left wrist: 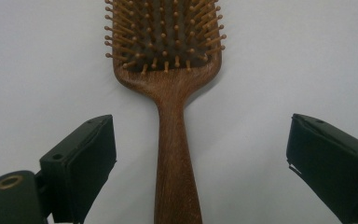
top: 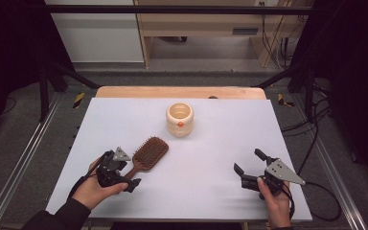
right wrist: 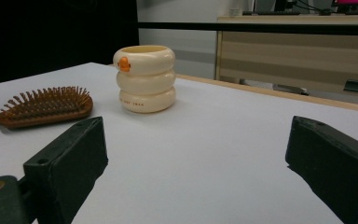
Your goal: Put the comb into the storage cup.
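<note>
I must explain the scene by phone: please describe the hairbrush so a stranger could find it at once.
On the white table, look at the near left part, just in front of the left claw. The hairbrush lies flat there, bristles up. It is dark brown wood with a long handle, unlike the cream ringed cup farther back.

Wooden paddle hairbrush [top: 146, 155] flat on table, bristles up, handle toward person.

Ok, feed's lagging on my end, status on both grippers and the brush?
Left gripper open, jaws either side of the hairbrush handle, not closed. Right gripper open, holding nothing. Brush flat on table, bristles up. Cream cup beyond, apart.
</note>
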`<state>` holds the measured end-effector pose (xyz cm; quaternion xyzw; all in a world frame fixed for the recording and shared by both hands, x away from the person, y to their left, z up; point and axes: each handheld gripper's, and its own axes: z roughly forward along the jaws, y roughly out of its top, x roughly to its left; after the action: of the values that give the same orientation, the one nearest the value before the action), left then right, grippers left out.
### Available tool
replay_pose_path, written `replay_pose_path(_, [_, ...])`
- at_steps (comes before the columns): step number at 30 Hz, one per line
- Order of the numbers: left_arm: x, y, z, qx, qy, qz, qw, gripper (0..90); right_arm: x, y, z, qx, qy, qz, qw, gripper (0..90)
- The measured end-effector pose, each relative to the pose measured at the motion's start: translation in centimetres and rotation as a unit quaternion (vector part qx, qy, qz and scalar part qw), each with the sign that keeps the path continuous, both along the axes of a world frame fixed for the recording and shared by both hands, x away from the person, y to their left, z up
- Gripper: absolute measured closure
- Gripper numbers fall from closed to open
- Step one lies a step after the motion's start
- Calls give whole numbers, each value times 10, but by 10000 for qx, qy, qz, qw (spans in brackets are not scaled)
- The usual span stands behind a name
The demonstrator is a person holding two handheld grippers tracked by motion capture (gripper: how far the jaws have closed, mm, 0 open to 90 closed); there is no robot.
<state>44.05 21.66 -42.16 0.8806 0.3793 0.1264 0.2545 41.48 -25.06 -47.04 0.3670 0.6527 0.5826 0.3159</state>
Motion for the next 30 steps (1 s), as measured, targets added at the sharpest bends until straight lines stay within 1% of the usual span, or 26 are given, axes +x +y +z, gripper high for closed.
replay_pose_path(5, [9, -1, 0, 13, 135, 17, 9999, 117, 0, 0, 0, 6, 14, 1, 10000, 56])
replay_pose_path(7, [14, -2, 0, 60, 164, 31, 9998, 133, 0, 0, 0, -1, 17, -7, 10000, 56])
replay_pose_path(11, [21, -3, -2, 92, 241, 65, 9996, 145, 0, 0, 0, -3, 17, -5, 10000, 56])
replay_pose_path(16, [28, -4, -6, 186, 313, 85, 9993, 148, 0, 0, 0, -4, 23, 0, 10000, 56])
replay_pose_path(19, [32, -5, -8, 212, 266, 155, 9993, 174, 0, 0, 0, -5, 25, 0, 10000, 56])
replay_pose_path(21, [34, -6, -9, 202, 302, 169, 9992, 186, 0, 0, 0, 0, 26, -1, 10000, 56])
replay_pose_path(23, [36, -7, -10, 238, 339, 153, 9990, 226, 0, 0, 0, 4, 35, -6, 10000, 56])
replay_pose_path(24, [36, -7, -11, 268, 373, 129, 9989, 226, 0, 0, 0, 4, 35, -6, 10000, 56])
replay_pose_path(25, [37, -8, -12, 286, 407, 98, 9987, 245, 1, 0, -1, -1, 30, -5, 10000, 56])
replay_pose_path(27, [37, -9, -13, 339, 455, 52, 9984, 299, 1, 0, -1, -24, 39, 1, 10000, 56])
replay_pose_path(29, [38, -9, -14, 372, 482, 62, 9981, 338, 0, 0, -1, -67, 30, 2, 10000, 56])
replay_pose_path(30, [39, -8, -14, 379, 502, 50, 9980, 391, 0, 1, -1, -74, 11, 6, 10000, 56])
